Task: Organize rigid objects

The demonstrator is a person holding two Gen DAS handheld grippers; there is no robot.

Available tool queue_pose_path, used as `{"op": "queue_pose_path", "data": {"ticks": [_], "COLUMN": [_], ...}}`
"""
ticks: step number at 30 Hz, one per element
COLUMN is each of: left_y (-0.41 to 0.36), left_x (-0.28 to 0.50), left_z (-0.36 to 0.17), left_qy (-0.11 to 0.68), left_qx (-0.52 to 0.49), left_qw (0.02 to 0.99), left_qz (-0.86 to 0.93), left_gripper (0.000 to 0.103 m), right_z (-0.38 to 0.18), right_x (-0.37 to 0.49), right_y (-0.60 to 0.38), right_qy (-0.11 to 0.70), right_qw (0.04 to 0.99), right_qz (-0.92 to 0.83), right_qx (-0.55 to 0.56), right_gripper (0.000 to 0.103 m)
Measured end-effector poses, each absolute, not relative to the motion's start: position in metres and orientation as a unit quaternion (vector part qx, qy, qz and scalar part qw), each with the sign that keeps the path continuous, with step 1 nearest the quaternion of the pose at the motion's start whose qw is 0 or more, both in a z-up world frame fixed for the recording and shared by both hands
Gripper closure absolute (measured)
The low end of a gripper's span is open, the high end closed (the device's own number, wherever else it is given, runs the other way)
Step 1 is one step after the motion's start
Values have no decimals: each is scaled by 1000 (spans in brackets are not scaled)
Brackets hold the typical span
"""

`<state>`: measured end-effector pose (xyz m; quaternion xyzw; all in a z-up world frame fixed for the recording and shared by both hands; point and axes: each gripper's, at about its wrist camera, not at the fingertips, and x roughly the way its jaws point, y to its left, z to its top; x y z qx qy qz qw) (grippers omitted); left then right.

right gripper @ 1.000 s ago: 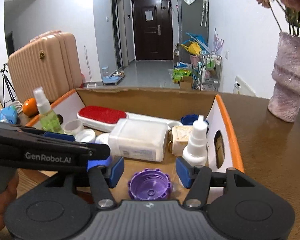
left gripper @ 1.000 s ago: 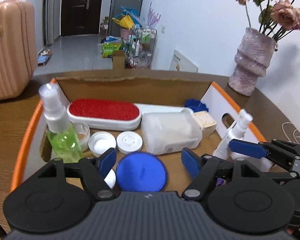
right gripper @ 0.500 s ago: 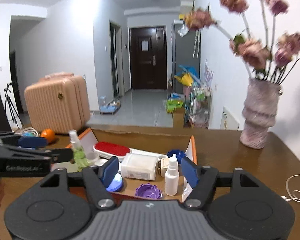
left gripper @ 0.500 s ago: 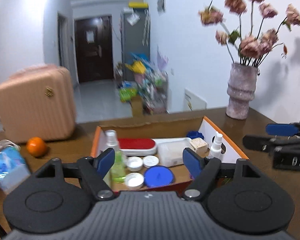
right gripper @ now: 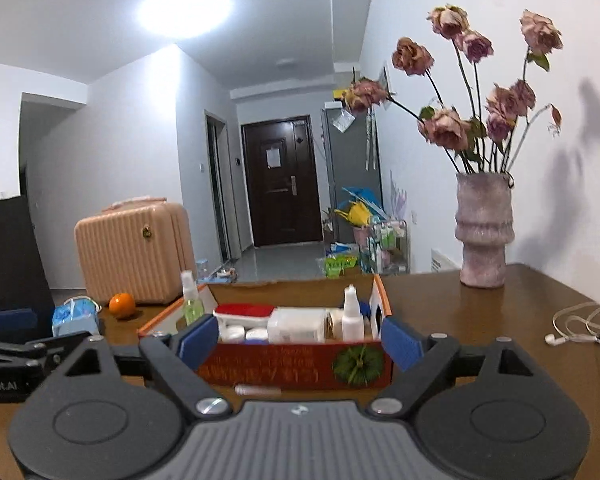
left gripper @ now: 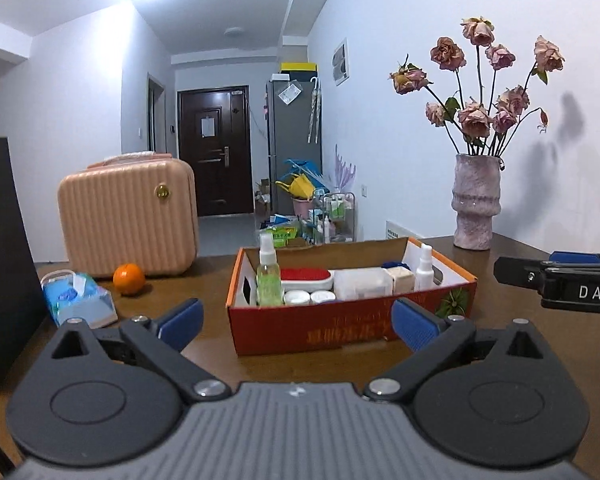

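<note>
An orange-and-red cardboard box (left gripper: 340, 330) (right gripper: 292, 368) stands on the brown table. Inside it are a green spray bottle (left gripper: 268, 278) (right gripper: 191, 304), a red brush (left gripper: 306, 276) (right gripper: 244, 311), a clear plastic case (left gripper: 362, 283) (right gripper: 298, 323), a white spray bottle (left gripper: 424, 266) (right gripper: 352, 314) and white round lids (left gripper: 309, 298). My left gripper (left gripper: 296, 322) hangs in front of the box, its jaws opening with nothing between them. My right gripper (right gripper: 296, 340) is also back from the box, its jaws opening and empty. A small pale stick (right gripper: 258, 390) lies before the box.
A pink vase of dried roses (left gripper: 476, 204) (right gripper: 485, 232) stands at the back right. A pink case (left gripper: 128, 216), an orange (left gripper: 129, 279), a blue tissue pack (left gripper: 78, 300) and a black bag (left gripper: 4, 264) are on the left. White earphones (right gripper: 580, 326) lie at the right.
Both grippers have pulled back from over the box and tilted up, so the whole box and room now show. Both pairs of jaws have spread wider.
</note>
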<state>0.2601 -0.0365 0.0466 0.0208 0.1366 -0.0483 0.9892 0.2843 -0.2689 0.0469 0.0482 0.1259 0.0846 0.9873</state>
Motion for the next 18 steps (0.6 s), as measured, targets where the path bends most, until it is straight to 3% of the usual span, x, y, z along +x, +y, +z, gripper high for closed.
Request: {"op": "queue_pose_path", "data": {"ticks": [12,18], "left_y": [-23,-19], "left_x": [195,123], "left_z": [41,38], "left_qy": [137,138], "left_qx": [0,1], "left_qw": [989,989], "left_qz": [-46,-52], "left_gripper": [0,0], "right_z": [38,33], "right_x": [216,156], "right_y": [-260,-260], "right_qy": [149,178], "right_qw": [984,979], "right_qz": [88,89], "right_qx": [38,45], "right_gripper": [15,15]}}
